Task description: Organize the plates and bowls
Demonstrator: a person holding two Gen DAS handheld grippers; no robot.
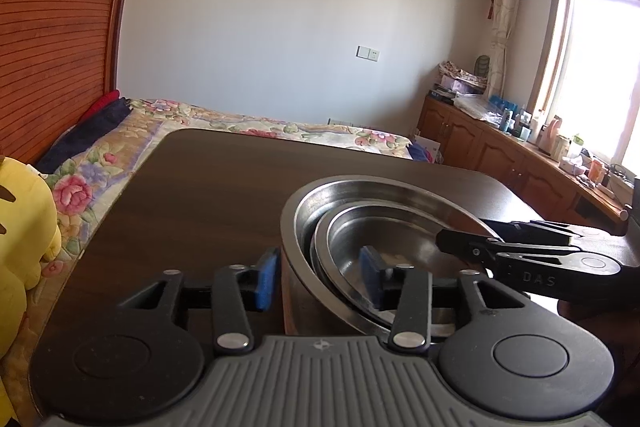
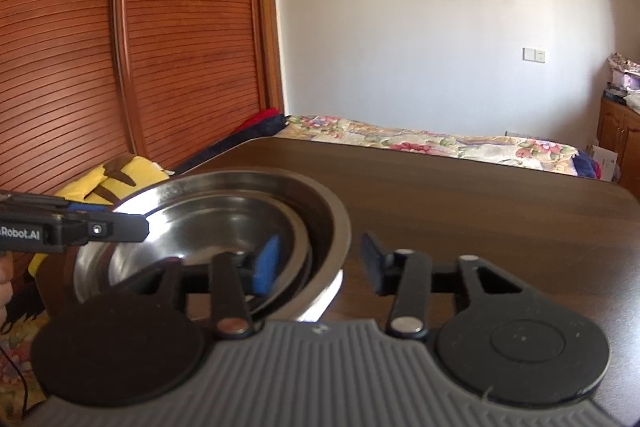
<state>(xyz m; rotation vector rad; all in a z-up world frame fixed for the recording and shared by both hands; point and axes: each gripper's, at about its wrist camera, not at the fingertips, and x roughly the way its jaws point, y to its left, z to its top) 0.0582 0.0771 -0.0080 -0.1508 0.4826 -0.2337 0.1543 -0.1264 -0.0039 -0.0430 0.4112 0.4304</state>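
A large steel bowl stands on the dark wooden table, with smaller steel dishes nested inside it. My left gripper is open and straddles the bowl's near rim, one blue pad outside and the other inside. The right gripper reaches in over the rim from the right. In the right wrist view, the right gripper is open across the rim of the bowl, its left pad inside among the nested dishes. The left gripper comes in from the left.
A bed with a floral cover lies beyond the table's far edge. A yellow plush toy sits off the table's left side, by the slatted wooden wardrobe. Cluttered wooden cabinets line the window wall.
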